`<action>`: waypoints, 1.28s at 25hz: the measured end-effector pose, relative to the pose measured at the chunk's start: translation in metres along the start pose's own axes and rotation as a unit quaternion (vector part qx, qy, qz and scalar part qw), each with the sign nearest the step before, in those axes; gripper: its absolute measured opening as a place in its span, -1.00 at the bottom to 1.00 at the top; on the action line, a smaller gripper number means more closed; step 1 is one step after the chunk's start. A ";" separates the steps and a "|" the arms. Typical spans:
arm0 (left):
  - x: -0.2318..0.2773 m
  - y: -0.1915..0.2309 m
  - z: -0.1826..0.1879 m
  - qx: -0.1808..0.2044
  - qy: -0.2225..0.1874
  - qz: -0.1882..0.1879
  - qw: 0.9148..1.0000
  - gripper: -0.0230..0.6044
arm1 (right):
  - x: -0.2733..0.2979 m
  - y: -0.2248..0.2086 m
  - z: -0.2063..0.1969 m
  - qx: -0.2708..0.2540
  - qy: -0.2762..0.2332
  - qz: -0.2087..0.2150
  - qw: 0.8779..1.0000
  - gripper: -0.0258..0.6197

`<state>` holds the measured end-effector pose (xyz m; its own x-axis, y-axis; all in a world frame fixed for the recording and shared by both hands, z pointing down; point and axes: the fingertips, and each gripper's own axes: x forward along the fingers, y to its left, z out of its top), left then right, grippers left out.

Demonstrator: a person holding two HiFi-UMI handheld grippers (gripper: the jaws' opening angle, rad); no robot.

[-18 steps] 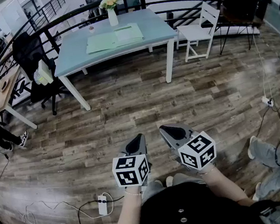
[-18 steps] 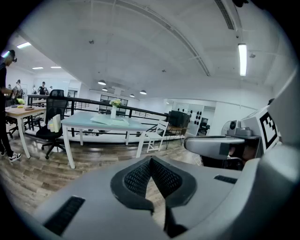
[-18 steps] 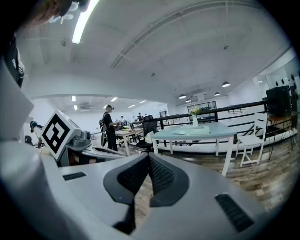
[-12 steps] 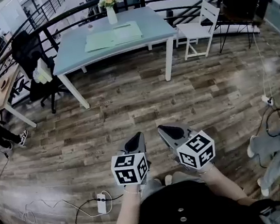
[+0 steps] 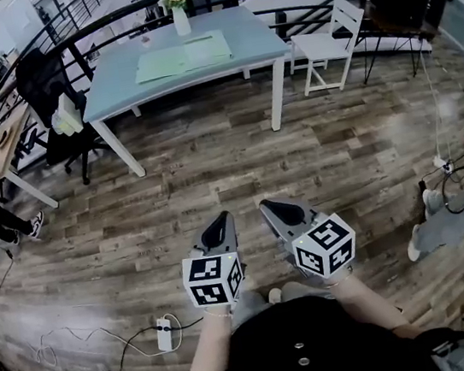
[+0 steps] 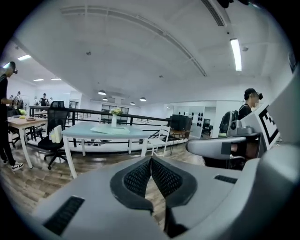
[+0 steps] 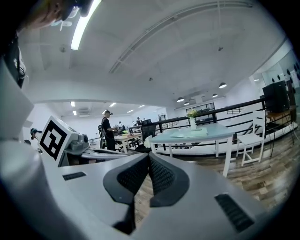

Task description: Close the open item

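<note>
Left gripper (image 5: 218, 222), right gripper (image 5: 270, 208): my jaws are pressed together on both, nothing between them. I hold them side by side, low over the wood floor (image 5: 213, 174). Well ahead stands the blue table (image 5: 115, 98). The pale green folder (image 5: 182, 56) lies spread flat on its top, near a flower vase (image 5: 180, 19).

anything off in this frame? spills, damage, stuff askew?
Nothing spilled or broken. Only oddity: a white power strip with loose cables lies on the wooden floor, lower left in the head view, a possible trip hazard.
</note>
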<state>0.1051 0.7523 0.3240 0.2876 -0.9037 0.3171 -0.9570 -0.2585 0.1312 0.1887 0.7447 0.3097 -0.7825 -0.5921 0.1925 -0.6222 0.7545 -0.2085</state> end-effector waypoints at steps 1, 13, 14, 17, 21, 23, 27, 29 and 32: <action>0.002 0.000 0.000 -0.003 -0.001 0.004 1.000 -0.87 | -0.001 -0.004 -0.002 0.003 0.003 -0.002 1.000 -0.91; 0.026 -0.010 -0.022 -0.029 0.037 -0.009 0.999 -0.38 | 0.005 -0.035 -0.029 0.011 0.038 -0.011 0.999 -0.62; 0.028 -0.008 -0.023 -0.030 0.038 -0.009 0.999 -0.38 | 0.008 -0.037 -0.030 0.010 0.041 -0.011 0.999 -0.58; 0.038 0.000 -0.021 -0.032 0.039 -0.012 0.999 -0.37 | 0.018 -0.042 -0.031 0.012 0.046 -0.013 0.999 -0.54; 0.058 0.018 -0.020 -0.042 0.041 -0.021 0.998 -0.37 | 0.042 -0.051 -0.034 0.010 0.060 -0.016 0.998 -0.53; 0.074 0.030 -0.020 -0.046 0.046 -0.028 0.997 -0.37 | 0.057 -0.060 -0.032 0.007 0.063 -0.021 0.998 -0.53; 0.103 0.059 -0.007 -0.052 0.043 -0.035 0.997 -0.37 | 0.094 -0.080 -0.020 0.004 0.063 -0.030 0.998 -0.53; 0.118 0.077 0.003 -0.057 0.039 -0.038 0.997 -0.37 | 0.117 -0.087 -0.013 0.003 0.064 -0.030 0.997 -0.53; 0.140 0.104 0.021 -0.053 0.035 -0.044 0.997 -0.37 | 0.151 -0.099 0.002 -0.001 0.064 -0.034 0.997 -0.53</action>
<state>0.0453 0.5923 0.3622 0.3763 -0.8521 0.3638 -0.9195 -0.2954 0.2593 0.1319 0.5806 0.3577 -0.7291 -0.6010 0.3275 -0.6737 0.7146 -0.1885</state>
